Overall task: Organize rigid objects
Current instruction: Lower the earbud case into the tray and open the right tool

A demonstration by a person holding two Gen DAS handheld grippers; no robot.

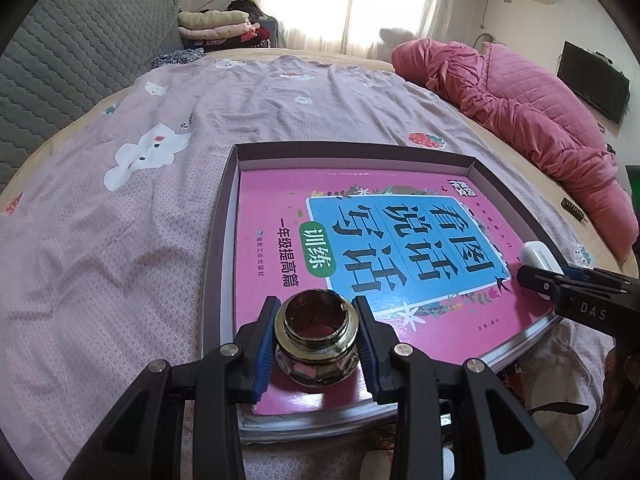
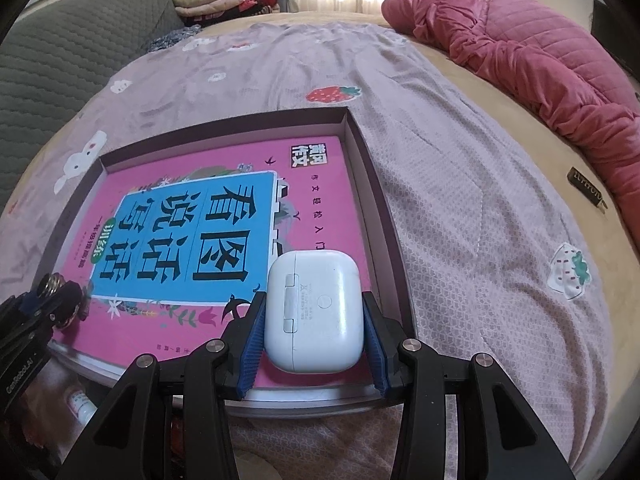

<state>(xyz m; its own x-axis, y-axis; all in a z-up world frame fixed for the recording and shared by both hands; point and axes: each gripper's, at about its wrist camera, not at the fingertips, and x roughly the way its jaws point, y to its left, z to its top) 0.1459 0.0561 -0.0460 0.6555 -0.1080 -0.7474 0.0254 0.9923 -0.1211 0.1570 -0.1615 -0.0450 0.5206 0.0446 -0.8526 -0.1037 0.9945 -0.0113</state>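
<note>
Pink and blue, the workbook [image 1: 360, 272] fills the shallow dark-walled box [image 1: 218, 240] that lies on the bed [image 1: 120, 200], and it serves as the landmark for everything else. Over the book's near left corner, the left tongs [image 1: 316, 344] are clenched on a small glass jar [image 1: 316, 338] with a threaded metal neck, its mouth open upward; the blue pads [image 1: 262, 354] press its sides, and its base looks to be at or just above the cover, though I cannot tell whether it touches. Over the book's near right corner, just inside the box wall, the right tongs [image 2: 314, 334] are grasping a white earbud case [image 2: 314, 312], lying flat with its hinge side up and its far end pointing across the cover.

My reading is that both items are being set down inside the box, on top of the book. To do it well, each should be lowered until its underside sits fully on the cover before the tongs let go, since the glossy cover may be slippery. The jar should stay upright and go down level; tilted, it would likely roll toward the box edge. The case wants to be kept parallel to the box wall beside it, close but not wedged against it. Opening the tongs slowly and drawing straight back should avoid dragging either item.
</note>
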